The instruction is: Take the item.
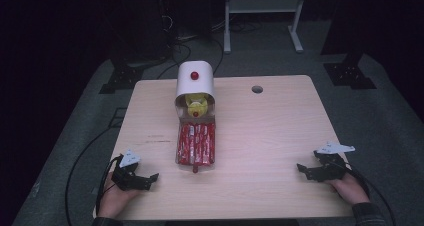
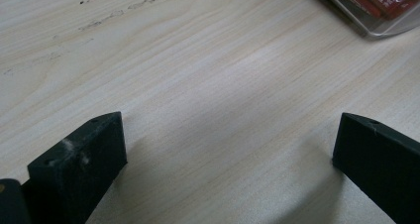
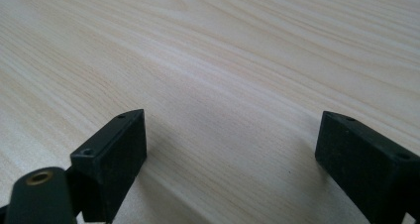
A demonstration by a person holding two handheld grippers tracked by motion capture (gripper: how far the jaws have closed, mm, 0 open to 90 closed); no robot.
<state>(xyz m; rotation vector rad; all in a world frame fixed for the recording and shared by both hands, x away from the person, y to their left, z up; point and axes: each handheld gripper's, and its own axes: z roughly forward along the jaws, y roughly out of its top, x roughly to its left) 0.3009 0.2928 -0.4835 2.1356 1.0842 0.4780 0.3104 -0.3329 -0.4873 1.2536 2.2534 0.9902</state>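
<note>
My left gripper sits low at the near-left corner of the table, my left hand behind it at the near edge. Its 2 jaws are spread wide, nothing between them but bare wood; in the left gripper view the left gripper rests close over the tabletop, jaws far apart. My right gripper sits at the near-right corner, my right hand behind it. Jaws spread wide too, empty, pointing inward toward the table's middle; in the right gripper view the right gripper shows plain wood grain between the jaws. Both grippers are well apart from each other and from the tray.

Farther in, around mid-table and nearer my left side, a clear tray of red packets lies flat, long axis running away from me. A corner of the same tray shows at the top right of the left gripper view. Touching the tray's far end is a white arched box with a red knob on top, its open mouth facing me. Inside the mouth sits a yellow object, shape hard to tell. Beyond, near the far edge, 1 round hole in the tabletop.
</note>
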